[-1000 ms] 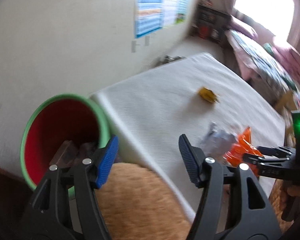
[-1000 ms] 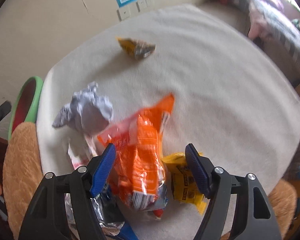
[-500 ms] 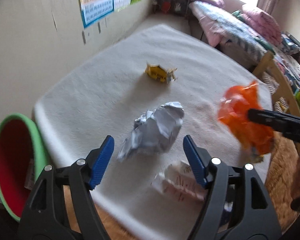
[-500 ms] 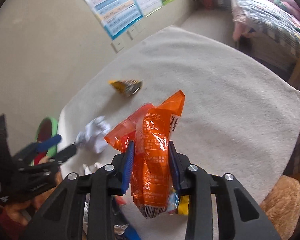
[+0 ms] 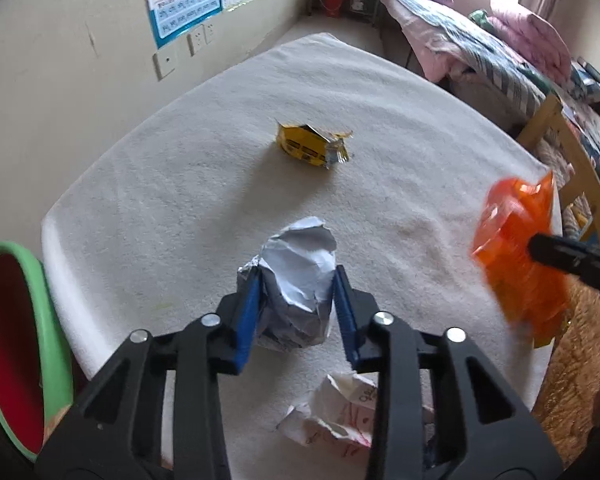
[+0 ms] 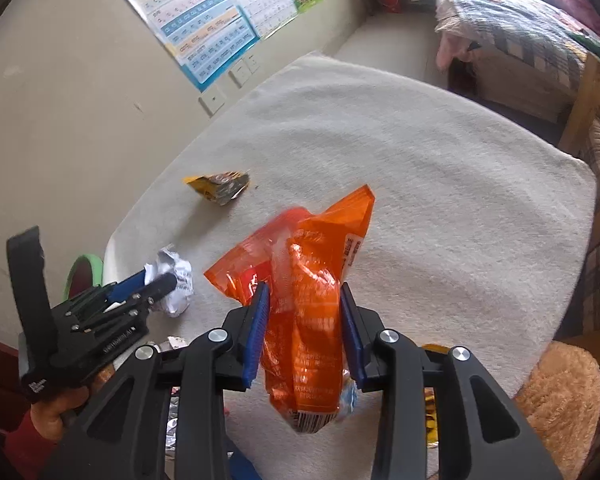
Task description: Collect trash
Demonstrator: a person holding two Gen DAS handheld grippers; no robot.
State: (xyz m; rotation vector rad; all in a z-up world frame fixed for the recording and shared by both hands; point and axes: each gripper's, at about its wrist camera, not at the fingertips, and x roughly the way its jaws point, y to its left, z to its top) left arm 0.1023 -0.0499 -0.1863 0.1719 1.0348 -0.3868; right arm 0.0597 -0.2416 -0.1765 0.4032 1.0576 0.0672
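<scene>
Bare towel beyond yellow wrapper; green bucket leftward.

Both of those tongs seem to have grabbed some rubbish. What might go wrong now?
The left tongs pinch only the lower part of the crumpled paper ball, so it might slip out on the way to the green bin. The orange wrapper in the right tongs is limp and hangs below them; it could slide free. The yellow wrapper lies far off and may get forgotten.

Crumpled silver-white wrapper upright on the cloth, orange snack bag hanging, torn yellow packet lying flat
</scene>
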